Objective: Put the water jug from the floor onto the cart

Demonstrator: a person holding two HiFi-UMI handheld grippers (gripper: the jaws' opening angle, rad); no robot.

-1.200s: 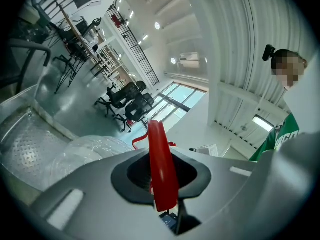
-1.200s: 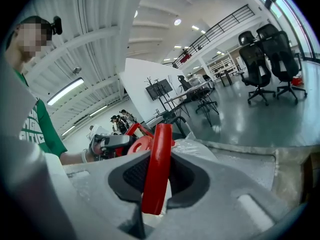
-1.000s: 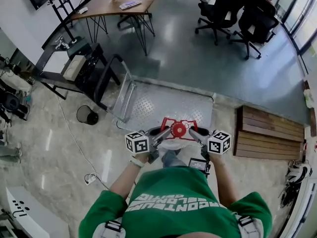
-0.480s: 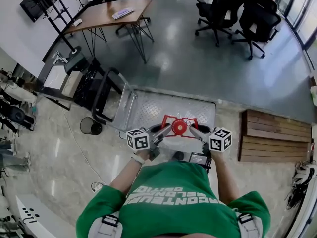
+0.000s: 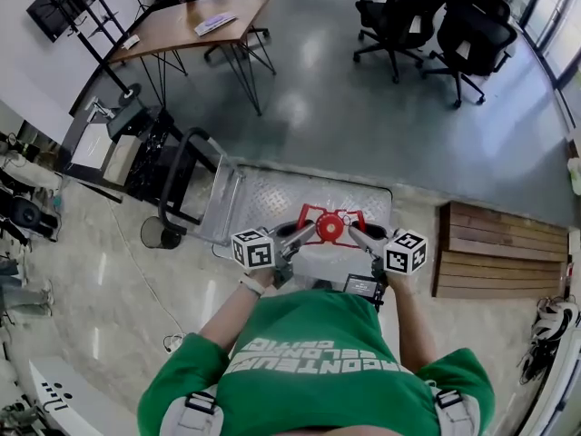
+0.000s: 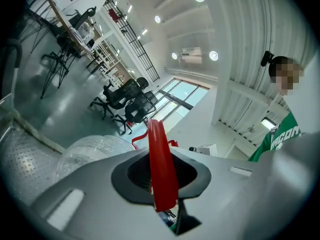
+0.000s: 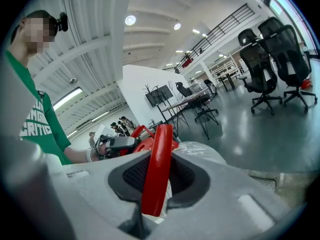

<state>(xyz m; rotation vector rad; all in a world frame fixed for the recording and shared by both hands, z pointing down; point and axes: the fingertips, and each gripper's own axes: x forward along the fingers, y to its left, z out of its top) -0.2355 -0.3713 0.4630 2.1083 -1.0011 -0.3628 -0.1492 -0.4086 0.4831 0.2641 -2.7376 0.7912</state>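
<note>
Cart: flat steel platform cart (image 5: 272, 196) with a checker-plate deck and a black tubular push bar (image 5: 179, 178) at its left end. The deck is bare, and it lies nearer the person than a second ago
Left gripper: the left gripper (image 5: 305, 232) has its jaws drawn nearly together on the left side of the red plastic carrying handle (image 6: 161, 160). The pads press it from both sides, and the grip is as it was
Jug: the clear round plastic water jug (image 6: 92, 153) with a red screw cap (image 5: 329, 229) hangs between the two grippers, off the floor and about over the deck's near edge. A second ago it hung over the pale stone floor, short of the cart
Right gripper: the right gripper (image 5: 356, 235) is clamped the same way on the right side of that handle, with only a narrow gap and nothing else in it
Beside the cart: a slatted brown wooden pallet (image 5: 495, 248), apart from the deck and out of the way
Change: the load has been walked forward — both grippers went together and neither slackened
Meaning: the carry looks nearly done; what is probably left is a little more reach to bring the jug over the middle of the deck, then lowering it — only then letting go
</note>
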